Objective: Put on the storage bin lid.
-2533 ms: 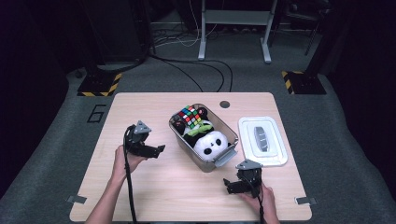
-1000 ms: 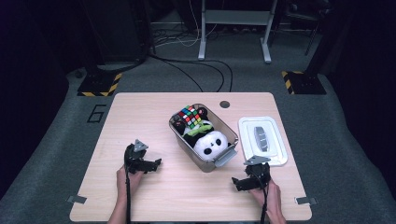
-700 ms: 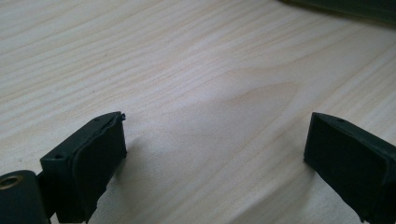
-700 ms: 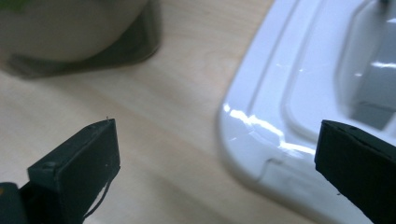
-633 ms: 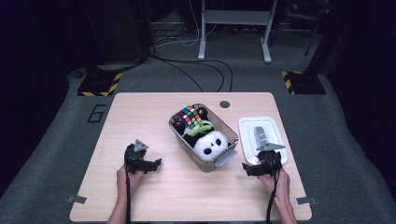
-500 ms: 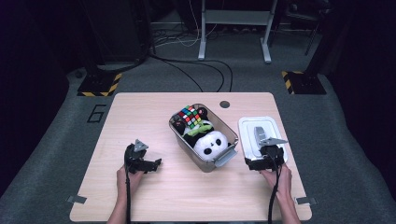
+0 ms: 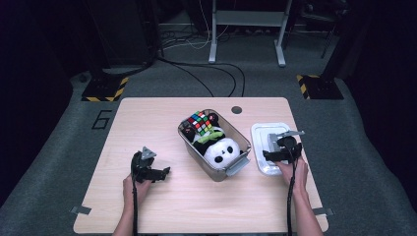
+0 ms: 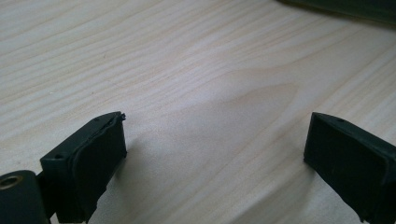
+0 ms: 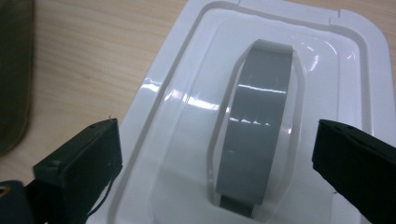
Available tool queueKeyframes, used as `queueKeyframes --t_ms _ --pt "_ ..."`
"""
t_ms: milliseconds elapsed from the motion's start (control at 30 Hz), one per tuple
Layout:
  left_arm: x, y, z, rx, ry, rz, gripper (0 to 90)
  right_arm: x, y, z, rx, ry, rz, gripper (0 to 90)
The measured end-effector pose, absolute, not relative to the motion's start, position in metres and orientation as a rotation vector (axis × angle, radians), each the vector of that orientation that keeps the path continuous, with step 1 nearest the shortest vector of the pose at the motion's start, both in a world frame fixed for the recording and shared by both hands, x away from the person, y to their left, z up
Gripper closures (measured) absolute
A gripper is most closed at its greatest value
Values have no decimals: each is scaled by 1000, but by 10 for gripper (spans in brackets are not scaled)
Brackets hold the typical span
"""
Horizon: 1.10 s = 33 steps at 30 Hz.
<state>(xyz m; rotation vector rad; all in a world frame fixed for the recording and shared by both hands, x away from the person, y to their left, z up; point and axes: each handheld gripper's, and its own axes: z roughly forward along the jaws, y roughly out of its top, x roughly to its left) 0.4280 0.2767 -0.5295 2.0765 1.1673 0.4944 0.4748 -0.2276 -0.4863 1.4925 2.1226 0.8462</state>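
From the high view, my right claw (image 7: 281,155) hangs over the white plastic lid (image 7: 265,132), which lies flat on the pale wooden worktop (image 7: 147,118) just beside the clear bin (image 7: 237,138). This bin is rectangular with rounded corners, and it holds a soft panda toy (image 7: 221,151) and a colourful puzzle cube (image 7: 198,122). My left claw (image 7: 158,173) rests low over bare wood, well apart from the bin. In the left gripper view, my left claw (image 8: 215,154) is wide apart, with nothing between the two matte black pads, and under it I see smooth wood with long light grain lines. In the right gripper view, my right claw (image 9: 217,163) is also wide apart and grips nothing; the lid (image 9: 177,116) lies between and beneath the pads. The lid is glossy, with a raised rim and stepped edges, and in its sunken middle there is a long grey handle (image 9: 257,121), smooth and flat.
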Motion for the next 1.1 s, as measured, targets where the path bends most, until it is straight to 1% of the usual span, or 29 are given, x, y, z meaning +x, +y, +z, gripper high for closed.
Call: queueKeyframes --t_ms 33,167,300,433,533,633,833,1100 --pt "428 277 -530 2072 1166 496 53 477 -228 -486 1497 2116 844 74" --pt "428 277 -530 2074 1168 493 53 485 -227 -487 1478 2086 825 326" --pt "428 277 -529 2078 1168 493 53 493 -226 -489 1480 2095 788 472" --pt "428 276 -529 2076 1169 493 54 499 -227 -490 1494 2097 769 600" --pt "428 276 -529 2075 1170 494 53 500 -227 -490 1505 2089 761 623" --pt "428 276 -529 2076 1169 493 53 500 -230 -490 1512 2079 766 666" --pt "428 277 -529 2078 1168 493 54 496 -233 -482 1477 2065 768 669" --pt "428 277 -529 2078 1168 493 53 492 -237 -464 1481 2065 808 669"
